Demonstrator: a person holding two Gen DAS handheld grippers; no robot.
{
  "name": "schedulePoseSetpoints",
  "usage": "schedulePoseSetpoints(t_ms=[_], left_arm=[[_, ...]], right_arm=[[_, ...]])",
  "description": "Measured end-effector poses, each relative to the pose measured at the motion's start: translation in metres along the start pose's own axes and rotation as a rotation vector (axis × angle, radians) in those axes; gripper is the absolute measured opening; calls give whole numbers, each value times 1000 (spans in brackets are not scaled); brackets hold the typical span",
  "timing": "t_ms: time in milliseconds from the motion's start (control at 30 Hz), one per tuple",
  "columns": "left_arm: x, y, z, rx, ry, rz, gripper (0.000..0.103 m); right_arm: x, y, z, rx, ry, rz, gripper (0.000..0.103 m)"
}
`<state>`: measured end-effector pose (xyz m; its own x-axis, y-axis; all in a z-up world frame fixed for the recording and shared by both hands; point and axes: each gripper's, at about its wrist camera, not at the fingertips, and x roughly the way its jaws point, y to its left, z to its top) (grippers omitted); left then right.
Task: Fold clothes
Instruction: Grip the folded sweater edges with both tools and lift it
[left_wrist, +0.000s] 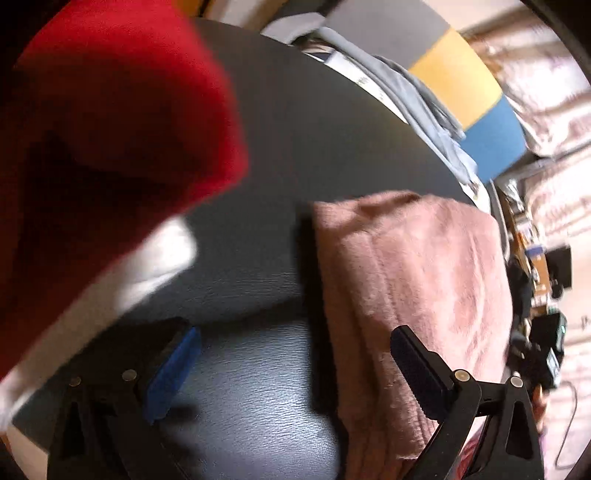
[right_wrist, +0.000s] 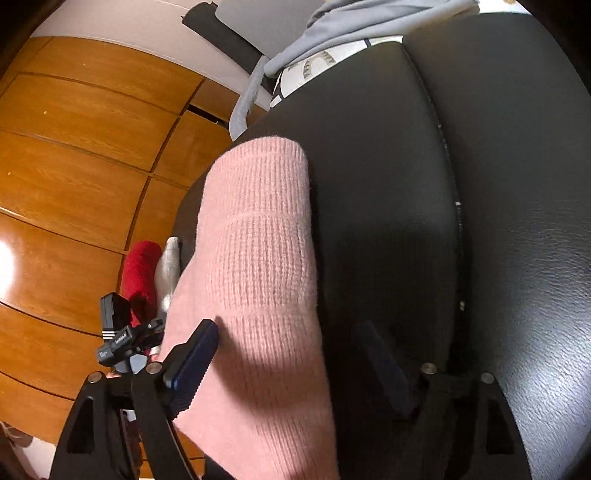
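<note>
Pink sweater (right_wrist: 258, 258) beneath spread right gripper (right_wrist: 291, 369)

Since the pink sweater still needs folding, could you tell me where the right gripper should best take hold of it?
Probably the sweater's near long edge, where it lies on the black cushion. The right gripper is open, one finger already over the knit, the other over bare cushion. Coming from the cushion side, it could slide under that raised, rounded fold edge and pinch it.

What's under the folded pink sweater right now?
The pink sweater lies directly on the black padded surface, near its edge. Black padding shows along its visible sides. Whether anything lies beneath the sweater's middle cannot be seen; the knit covers it.
</note>
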<state>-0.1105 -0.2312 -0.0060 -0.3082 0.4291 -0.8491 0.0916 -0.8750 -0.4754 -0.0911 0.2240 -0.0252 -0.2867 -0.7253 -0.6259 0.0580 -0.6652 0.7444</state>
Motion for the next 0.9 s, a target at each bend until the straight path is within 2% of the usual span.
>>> schedulePoseSetpoints(t_ms=[167, 433, 567, 900], left_arm=[[9, -2, 7, -53, 39, -112, 103], [14, -14, 9, 16, 91, -93, 103], [19, -20, 3, 10, 153, -198, 103], [31, -32, 9, 16, 138, -221, 103]], right_arm=[[12, -7, 9, 36, 25, 48, 83], [23, -9, 17, 55, 58, 104, 84], [27, -11, 20, 70, 65, 132, 84], [32, -16, 21, 75, 66, 166, 84]])
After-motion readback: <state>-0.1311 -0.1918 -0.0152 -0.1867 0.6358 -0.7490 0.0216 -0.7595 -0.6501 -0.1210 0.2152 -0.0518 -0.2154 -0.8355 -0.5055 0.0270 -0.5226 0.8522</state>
